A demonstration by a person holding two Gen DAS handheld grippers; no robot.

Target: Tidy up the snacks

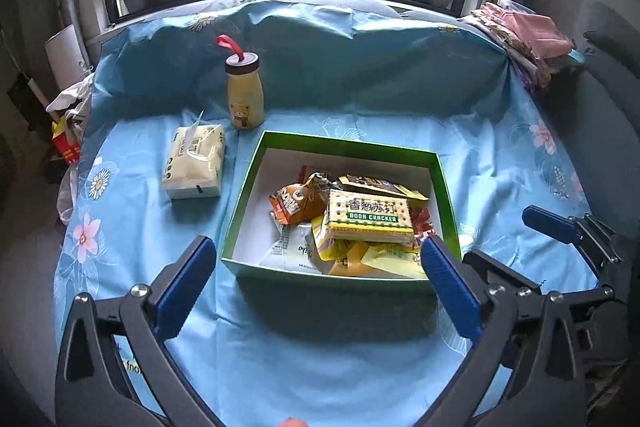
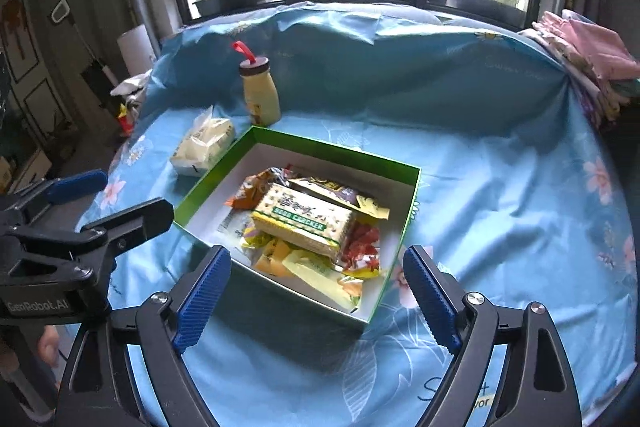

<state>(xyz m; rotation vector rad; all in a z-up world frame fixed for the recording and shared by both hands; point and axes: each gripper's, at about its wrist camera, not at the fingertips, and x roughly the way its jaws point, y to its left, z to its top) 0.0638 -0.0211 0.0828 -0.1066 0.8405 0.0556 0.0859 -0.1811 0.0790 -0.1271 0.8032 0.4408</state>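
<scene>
A green box [image 1: 340, 143] with a white inside sits on the blue flowered cloth; it also shows in the right wrist view [image 2: 408, 223]. It holds several snack packs, with a soda cracker pack [image 1: 368, 217] [image 2: 306, 221] on top and an orange pack [image 1: 294, 205] beside it. My left gripper [image 1: 318, 285] is open and empty, just in front of the box's near wall. My right gripper [image 2: 316, 297] is open and empty, at the box's near corner. The right gripper also shows in the left wrist view [image 1: 560, 227], to the right of the box.
A yellow bear bottle [image 1: 244, 95] [image 2: 260, 99] with a red loop stands behind the box. A tissue pack [image 1: 194, 161] [image 2: 204, 147] lies left of the box. Folded pink cloths [image 1: 524, 39] [image 2: 588, 63] are stacked at the far right. A window with potted plants is behind.
</scene>
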